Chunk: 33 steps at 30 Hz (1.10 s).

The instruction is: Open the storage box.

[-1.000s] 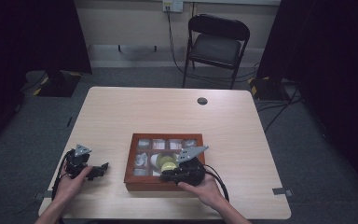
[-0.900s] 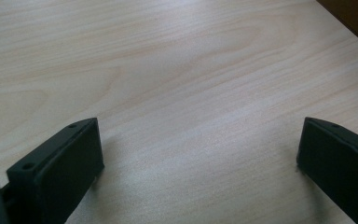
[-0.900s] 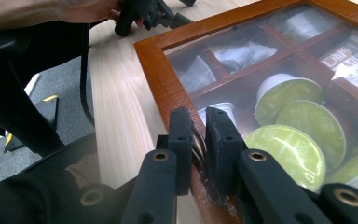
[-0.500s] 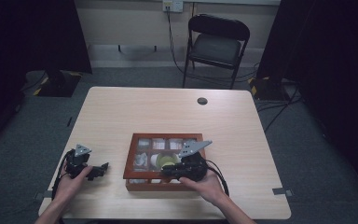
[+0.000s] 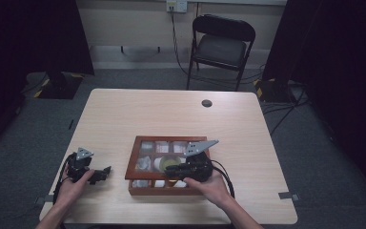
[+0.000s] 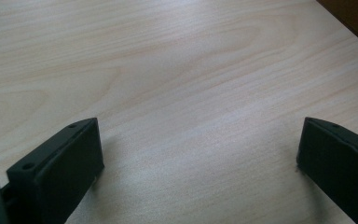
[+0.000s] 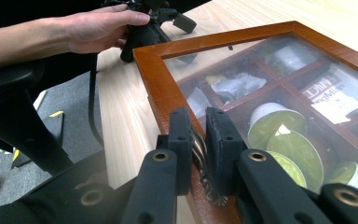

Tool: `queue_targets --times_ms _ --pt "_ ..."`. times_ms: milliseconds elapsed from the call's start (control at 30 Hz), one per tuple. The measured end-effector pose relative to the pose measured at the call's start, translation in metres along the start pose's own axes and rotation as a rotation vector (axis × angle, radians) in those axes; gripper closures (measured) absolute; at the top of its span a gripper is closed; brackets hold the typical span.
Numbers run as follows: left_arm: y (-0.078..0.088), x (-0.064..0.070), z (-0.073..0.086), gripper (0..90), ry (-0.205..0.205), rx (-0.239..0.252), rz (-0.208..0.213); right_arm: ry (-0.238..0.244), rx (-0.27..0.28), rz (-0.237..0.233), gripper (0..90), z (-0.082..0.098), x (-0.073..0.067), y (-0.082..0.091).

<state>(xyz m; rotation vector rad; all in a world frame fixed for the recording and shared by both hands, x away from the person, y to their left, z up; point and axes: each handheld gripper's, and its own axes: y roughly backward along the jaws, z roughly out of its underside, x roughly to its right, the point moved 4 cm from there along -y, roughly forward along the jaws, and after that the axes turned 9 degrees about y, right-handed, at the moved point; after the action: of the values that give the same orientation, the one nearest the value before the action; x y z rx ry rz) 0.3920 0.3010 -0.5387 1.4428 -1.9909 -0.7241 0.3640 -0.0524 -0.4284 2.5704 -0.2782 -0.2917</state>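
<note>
On table [image 5: 181,114], near front edge: wooden box [image 5: 132,167], glass lid down. Metal handle [image 7: 200,151] is clamped by right gripper [image 7: 199,128]; lifting is judged pending. Left gripper [image 6: 198,154] is rested apart, jaws wide, nothing held.

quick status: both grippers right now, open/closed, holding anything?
Left gripper: open, nothing between the jaws, resting over bare table.
Right gripper: shut on the twisted metal handle at the wooden box's lid frame.

Reddish-brown wooden box [image 7: 158,88]; green-topped pods [image 7: 279,135], perhaps coffee; pale woodgrain table [image 6: 177,70].
</note>
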Motion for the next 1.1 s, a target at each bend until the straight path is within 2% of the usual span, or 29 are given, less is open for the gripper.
queue_targets --times_ms 100,867,1100 --pt "0.000 0.000 0.000 0.0 0.000 0.000 0.002 0.001 -0.004 0.006 80.8 -0.001 0.000 0.000" --pt "0.000 0.000 0.000 0.0 0.001 0.003 -0.001 -0.033 0.056 0.019 80.7 -0.022 0.007 0.013" --pt "0.000 0.000 0.000 0.0 0.000 0.001 -0.001 -0.044 0.064 0.009 80.7 -0.024 0.010 0.014"
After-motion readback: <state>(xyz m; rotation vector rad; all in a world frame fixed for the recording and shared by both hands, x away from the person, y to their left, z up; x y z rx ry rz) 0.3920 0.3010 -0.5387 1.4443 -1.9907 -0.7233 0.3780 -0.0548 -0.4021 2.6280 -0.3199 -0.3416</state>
